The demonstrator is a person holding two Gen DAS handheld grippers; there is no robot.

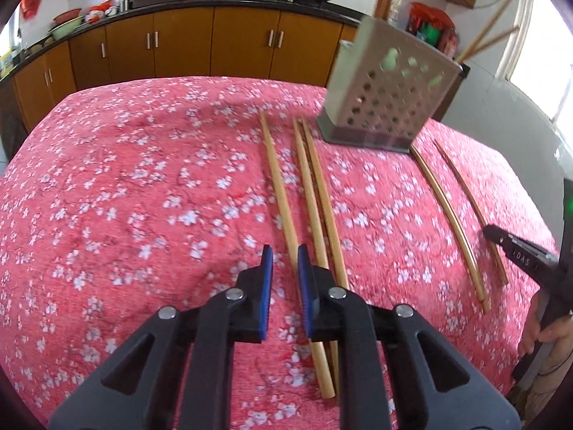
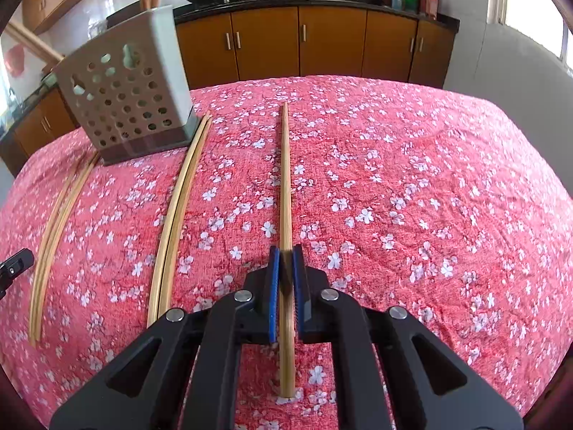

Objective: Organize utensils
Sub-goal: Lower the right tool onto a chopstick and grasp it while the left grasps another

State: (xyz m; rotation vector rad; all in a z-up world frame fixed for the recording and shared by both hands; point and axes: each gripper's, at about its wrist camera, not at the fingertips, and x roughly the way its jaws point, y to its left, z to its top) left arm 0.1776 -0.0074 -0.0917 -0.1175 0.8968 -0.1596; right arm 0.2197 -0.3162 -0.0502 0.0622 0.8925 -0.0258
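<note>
Holder seemingly contains 2 chopsticks; right gripper clamps chopstick; left gripper narrowly open, empty.

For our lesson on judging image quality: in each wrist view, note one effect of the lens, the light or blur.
Left wrist view: the fisheye bends the chopsticks and table edge; the perforated holder is smeared by blur. Right wrist view: the window is blown out white; dark vignette fills the corners; the held chopstick stays fairly sharp.
</note>
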